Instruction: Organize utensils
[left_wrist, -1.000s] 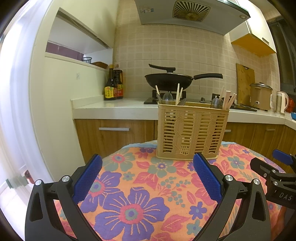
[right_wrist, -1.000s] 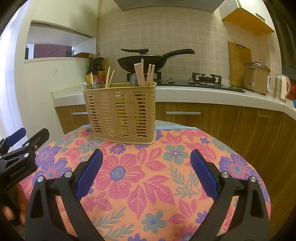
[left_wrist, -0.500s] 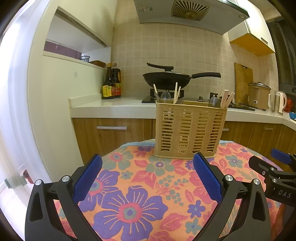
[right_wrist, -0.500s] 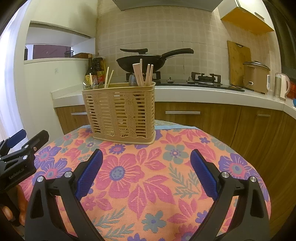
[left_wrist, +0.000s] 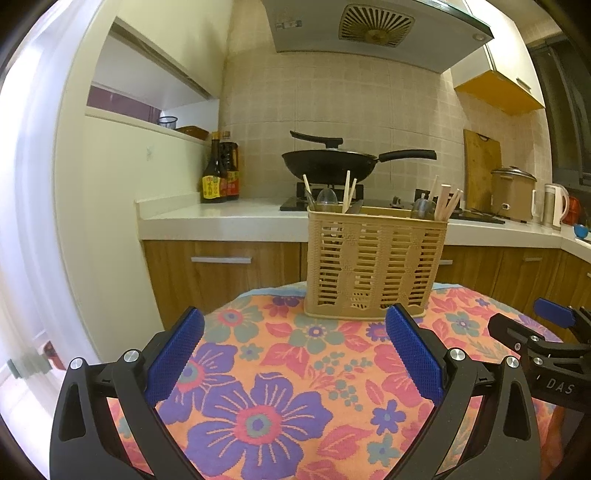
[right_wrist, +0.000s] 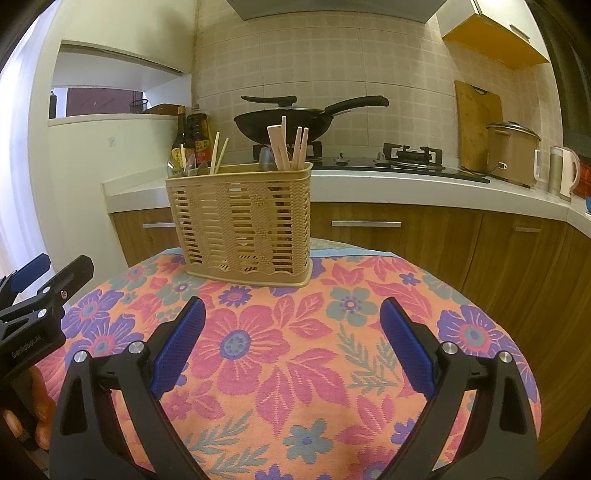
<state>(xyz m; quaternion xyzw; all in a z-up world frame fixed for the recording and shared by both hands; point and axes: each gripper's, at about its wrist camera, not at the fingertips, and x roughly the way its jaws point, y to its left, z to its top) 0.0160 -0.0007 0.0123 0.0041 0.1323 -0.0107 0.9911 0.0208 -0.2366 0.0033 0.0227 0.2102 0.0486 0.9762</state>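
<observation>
Both grippers are easing back a touch from the table compared with a second ago, so the utensil basket (left_wrist: 373, 264) is sitting slightly higher and smaller in each view; nothing on the table is shifting.

From where I am standing, the left gripper (left_wrist: 294, 354) is hovering low over the floral tablecloth (left_wrist: 258, 413), its blue-padded fingers (left_wrist: 173, 356) spread wide and holding nothing. The right gripper (right_wrist: 292, 349) is doing the same beside it, fingers (right_wrist: 406, 350) spread just as wide and empty.

In the left wrist view the basket is standing upright at about 12 o'clock, a little toward 1, near the far edge of the round table. The right gripper's tip is showing at 3 o'clock. In the right wrist view the basket (right_wrist: 243, 225) is standing at about 11 o'clock, with the left gripper's tip showing at 9 o'clock.

Chopsticks (right_wrist: 288, 147) and clear spoons (right_wrist: 190, 164) are poking up out of the basket, some at each end. How the inside is divided I cannot tell.

Behind the table a black wok (left_wrist: 330, 164) is resting on the stove, with two sauce bottles (left_wrist: 219, 173) at its 9 o'clock on the counter (left_wrist: 221, 218).
</observation>
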